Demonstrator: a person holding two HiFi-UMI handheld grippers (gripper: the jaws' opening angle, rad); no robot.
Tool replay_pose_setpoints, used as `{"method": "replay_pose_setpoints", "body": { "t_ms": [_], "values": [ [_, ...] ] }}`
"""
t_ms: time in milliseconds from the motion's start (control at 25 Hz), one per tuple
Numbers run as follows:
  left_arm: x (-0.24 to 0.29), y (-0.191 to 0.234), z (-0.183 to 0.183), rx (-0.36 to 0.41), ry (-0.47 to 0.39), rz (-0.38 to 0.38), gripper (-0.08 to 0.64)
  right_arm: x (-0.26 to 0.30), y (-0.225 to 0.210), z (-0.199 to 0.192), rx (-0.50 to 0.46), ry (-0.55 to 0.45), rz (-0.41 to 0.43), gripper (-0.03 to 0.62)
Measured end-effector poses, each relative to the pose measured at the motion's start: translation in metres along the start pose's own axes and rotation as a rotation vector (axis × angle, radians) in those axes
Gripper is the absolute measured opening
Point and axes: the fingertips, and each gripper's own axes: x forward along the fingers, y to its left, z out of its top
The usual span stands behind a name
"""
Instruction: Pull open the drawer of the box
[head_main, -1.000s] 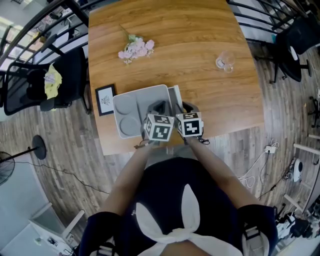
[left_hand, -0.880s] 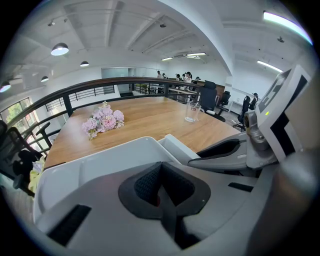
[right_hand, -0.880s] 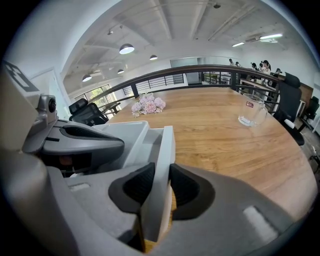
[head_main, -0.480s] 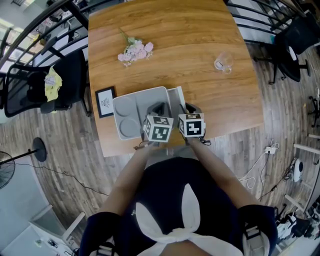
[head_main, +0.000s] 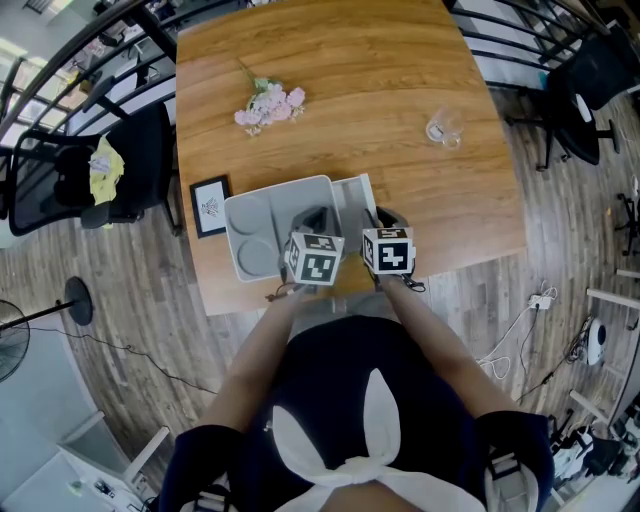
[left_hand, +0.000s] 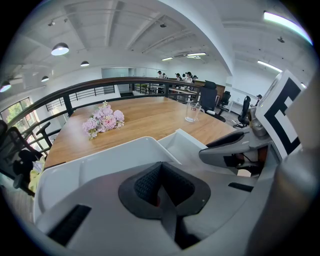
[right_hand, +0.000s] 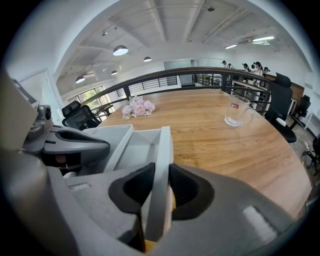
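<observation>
A pale grey box (head_main: 270, 225) stands near the front edge of the wooden table (head_main: 400, 70). Its drawer (head_main: 357, 198) sticks out of the box's right side, partly open. My right gripper (right_hand: 159, 192) is shut on the drawer's thin front panel (right_hand: 163, 145), which stands upright between the two dark pads. In the head view that gripper (head_main: 384, 232) sits at the drawer's near right end. My left gripper (left_hand: 161, 187) is shut, its pads together and low over the box's recessed top (left_hand: 95, 162); in the head view it (head_main: 312, 228) rests over the lid.
Pink flowers (head_main: 268, 102) lie at the table's far left and a clear glass mug (head_main: 444, 128) stands at the far right. A small framed picture (head_main: 210, 204) is beside the box's left side. A black chair (head_main: 95, 165) stands left of the table.
The right gripper has shifted a little to the right with the drawer's front panel in it, so the drawer stands further out. The left gripper has stayed on the box.
</observation>
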Motion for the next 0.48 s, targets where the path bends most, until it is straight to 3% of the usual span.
{"method": "replay_pose_setpoints", "body": {
  "t_ms": [480],
  "values": [
    [0.000, -0.001, 0.000, -0.001, -0.002, 0.004, 0.017, -0.007, -0.021, -0.002, 0.010, -0.005, -0.014, 0.091]
  ]
}}
